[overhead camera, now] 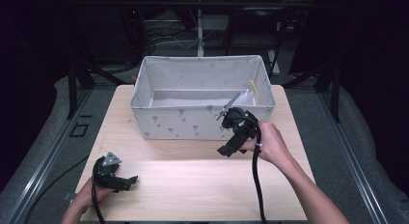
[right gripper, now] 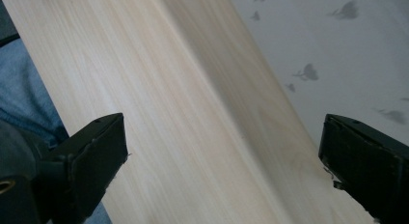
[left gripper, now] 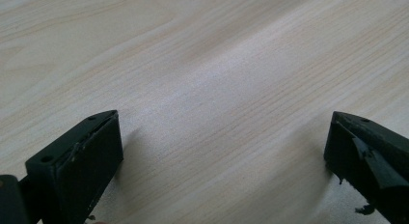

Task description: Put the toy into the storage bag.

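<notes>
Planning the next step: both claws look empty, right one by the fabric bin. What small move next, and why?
Probably lift the right claw up and forward over the bin's near wall. It hangs open and empty just in front of that wall, pointing down at bare table, and a thin yellowish thing, too small to identify, rests inside at the right end. The left claw sits open, low over the table's near left.

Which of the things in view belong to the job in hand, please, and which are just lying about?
In the job: right gripper, open; left gripper, open; grey fabric bin.
Lying about: yellowish strip inside the bin; cables on the floor behind.
</notes>
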Tool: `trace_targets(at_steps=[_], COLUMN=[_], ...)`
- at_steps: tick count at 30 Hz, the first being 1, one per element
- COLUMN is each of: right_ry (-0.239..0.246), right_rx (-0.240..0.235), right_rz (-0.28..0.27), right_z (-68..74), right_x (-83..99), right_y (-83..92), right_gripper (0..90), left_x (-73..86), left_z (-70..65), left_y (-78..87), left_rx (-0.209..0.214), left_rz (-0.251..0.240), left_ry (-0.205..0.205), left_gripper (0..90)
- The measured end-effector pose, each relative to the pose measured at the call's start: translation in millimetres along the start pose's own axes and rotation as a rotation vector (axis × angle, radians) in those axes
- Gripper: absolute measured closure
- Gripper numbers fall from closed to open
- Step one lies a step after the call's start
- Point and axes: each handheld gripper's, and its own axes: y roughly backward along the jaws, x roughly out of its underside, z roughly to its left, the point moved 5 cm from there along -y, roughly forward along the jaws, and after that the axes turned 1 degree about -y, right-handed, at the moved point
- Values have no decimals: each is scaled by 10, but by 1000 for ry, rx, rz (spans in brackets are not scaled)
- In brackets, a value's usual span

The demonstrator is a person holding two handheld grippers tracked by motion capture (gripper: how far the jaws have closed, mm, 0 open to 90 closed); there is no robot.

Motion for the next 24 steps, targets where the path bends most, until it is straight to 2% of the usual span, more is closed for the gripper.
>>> trace_targets(at_steps=[6, 8, 9, 12, 14, 15, 21, 22, 24], right_ry=[1, 4, -9, -11, 5, -6, -21, -18, -27], right_rx=[-24, -29, -43, -51, -44, -58, -69, -66, -56], right_rz=[36, 50, 48, 56, 78, 72, 61, 66, 42], right_z=[88, 96, 123, 145, 166, 180, 201, 198, 196], right_x=[172, 201, 260, 305, 378, 397, 508, 519, 548], right_y=[-237, -269, -361, -429, -521, -554, -714, -723, -741], right_gripper=[29, 28, 30, 30, 34, 33, 43, 49, 75], left_x=[0, 0, 0, 1, 0, 0, -1, -1, -3], left_z=[0, -2, -1, -1, -1, -1, -3, -2, -3], left_y=[0, 0, 0, 0, -1, -1, -3, -3, -8], left_rx=[0, 0, 0, 0, -1, 0, -2, -1, -5], left_rz=[0, -1, 0, -1, -2, -2, -3, -2, -8], left_ry=[-1, 2, 0, 0, 0, 0, 0, -1, 1], left_gripper=[0, 0, 0, 0, 0, 0, 0, 0, 0])
